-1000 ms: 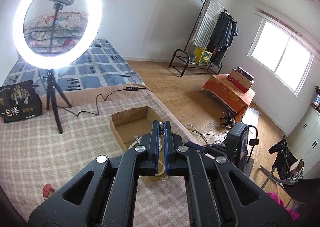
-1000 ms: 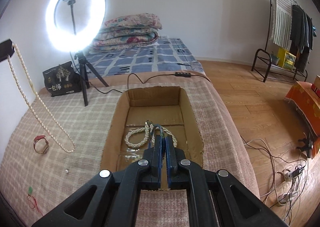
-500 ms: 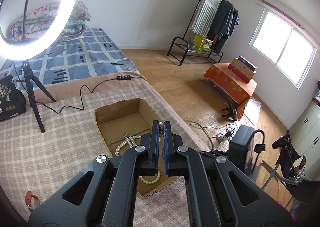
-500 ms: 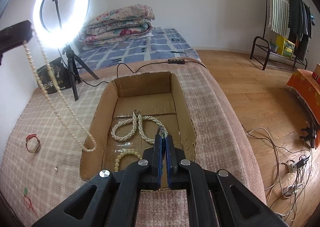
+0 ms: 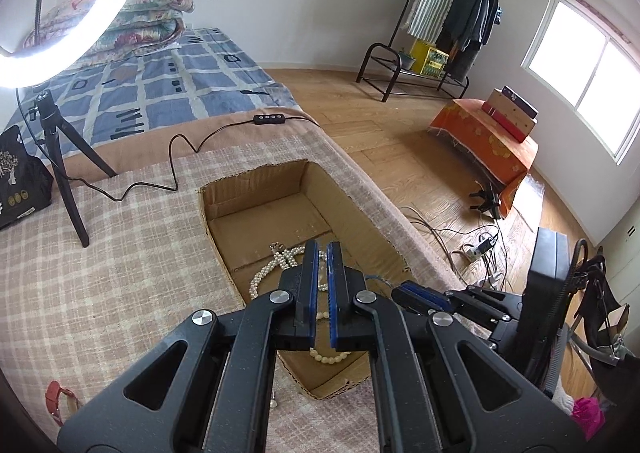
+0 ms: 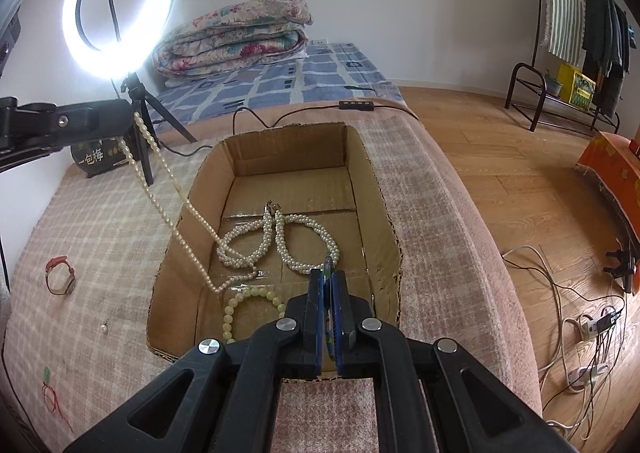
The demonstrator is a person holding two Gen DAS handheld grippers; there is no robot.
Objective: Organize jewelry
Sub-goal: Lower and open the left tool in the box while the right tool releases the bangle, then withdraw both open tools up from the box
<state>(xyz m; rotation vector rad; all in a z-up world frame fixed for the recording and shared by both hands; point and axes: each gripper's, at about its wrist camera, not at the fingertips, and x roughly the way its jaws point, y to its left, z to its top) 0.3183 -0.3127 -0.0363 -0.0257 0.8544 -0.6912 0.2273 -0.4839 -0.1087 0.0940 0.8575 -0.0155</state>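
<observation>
Pearl strand going into the box

The left gripper [image 6: 134, 121], at the frame's left edge, is clamped on a long pearl strand [image 6: 168, 209] trailing into the cardboard box [image 6: 380, 189]; the right gripper [image 6: 329, 285], closed on a thin green piece, hovers low centre. Pearl necklaces [image 6: 280, 241] and a bead bracelet [image 6: 244, 301] lie inside; a red watch [image 6: 60, 277] at left remains on the cloth.

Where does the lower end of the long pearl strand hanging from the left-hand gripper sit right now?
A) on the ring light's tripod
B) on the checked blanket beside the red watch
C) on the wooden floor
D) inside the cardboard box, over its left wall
D: in the right wrist view the long pearl strand runs down from the left gripper, crosses the left wall of the cardboard box and ends on the box floor.
</observation>
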